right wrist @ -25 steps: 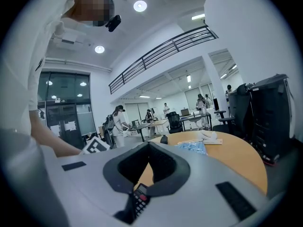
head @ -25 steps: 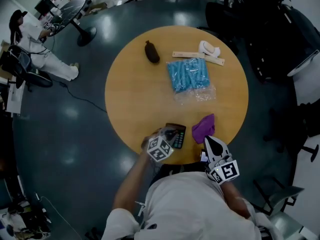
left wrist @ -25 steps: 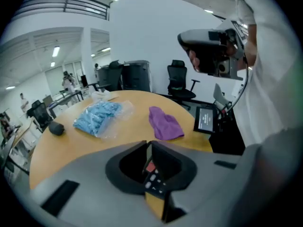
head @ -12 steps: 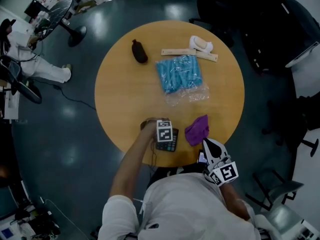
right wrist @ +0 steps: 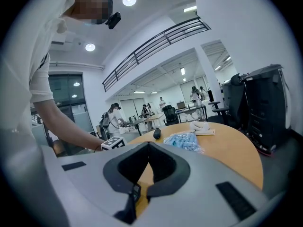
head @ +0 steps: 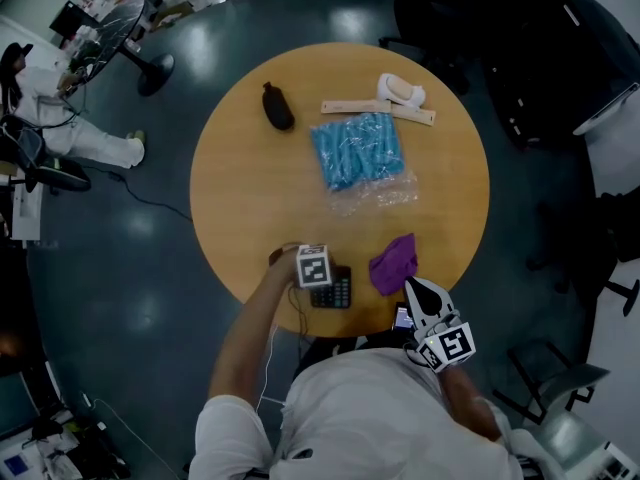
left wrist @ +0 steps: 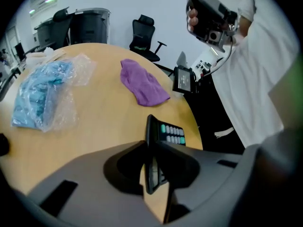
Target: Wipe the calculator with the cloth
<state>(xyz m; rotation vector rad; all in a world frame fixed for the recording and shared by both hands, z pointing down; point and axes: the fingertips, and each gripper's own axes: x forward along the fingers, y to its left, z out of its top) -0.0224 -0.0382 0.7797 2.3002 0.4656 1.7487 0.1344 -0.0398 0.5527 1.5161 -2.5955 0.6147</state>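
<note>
Calculator point(head: 336, 290) and cloth point(head: 394, 263) are sitting close together near the edge of the round wooden table point(head: 240, 198) that is nearest the person, the purple cloth lying crumpled just to the calculator's right and not touching it.

The left gripper point(left wrist: 147, 144) is pointing steeply down at the calculator, and its marker cube point(head: 313, 266) is covering the calculator's upper left corner in the head view. Its jaws have just been closing. In the left gripper view the calculator's thin dark edge is running up between them, with both jaw tips pressing against it, so the gripper is clamping the calculator. The key face, with its green and grey keys, is turning to the right in that view.

The right gripper point(head: 417, 290) is hovering over the table edge just below the cloth, apart from it. Its jaws are resting together with nothing between them.

Farther across the table, a clear plastic bag of blue items point(head: 358, 153) is lying well apart from the calculator. Beyond the bag, a pale wooden strip point(head: 350, 106) and a white object point(head: 402, 88) are lying by the far edge, and a small dark oval object point(head: 277, 106) is resting to their left. A seated person point(head: 60, 118) is working at another table off to the left.
</note>
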